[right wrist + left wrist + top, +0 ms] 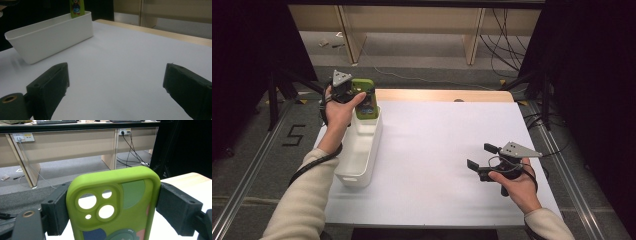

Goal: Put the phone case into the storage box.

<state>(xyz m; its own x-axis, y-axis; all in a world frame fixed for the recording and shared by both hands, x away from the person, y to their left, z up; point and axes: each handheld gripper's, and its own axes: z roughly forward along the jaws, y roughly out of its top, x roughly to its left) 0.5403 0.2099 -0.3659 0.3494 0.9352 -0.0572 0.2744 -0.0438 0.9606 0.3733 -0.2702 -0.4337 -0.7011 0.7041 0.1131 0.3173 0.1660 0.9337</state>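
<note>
The lime-green soft phone case with round camera cut-outs and coloured patches (pixel 113 205) is clamped across its width by the left gripper (pixel 353 93), one black jaw pressed to each long edge, as the left gripper view shows. In the high view the case stands at the far end of the long white plastic bin (pixel 362 150), upright or nearly so, with its lower end at or just inside the bin's far rim. Whether that end touches the bin floor cannot be told from these pictures.

The governing relation is vertical. The case's long axis runs up and down, the camera cut-outs are at the top, and the bin opening lies directly below. The bin's own long axis runs toward and away from the person, along the left edge of the white table surface (pixel 442 150). A judgement: the next move is either a straight lowering and release into the bin or a straight lift clear of its wall, and in both cases the case must stay clear of the far rim.

The right gripper (pixel 484 159) hovers low over the table's right side with its jaws spread wide and nothing between them. It is well apart from the bin. The left hand is plainly the nearer one and carries the work.
</note>
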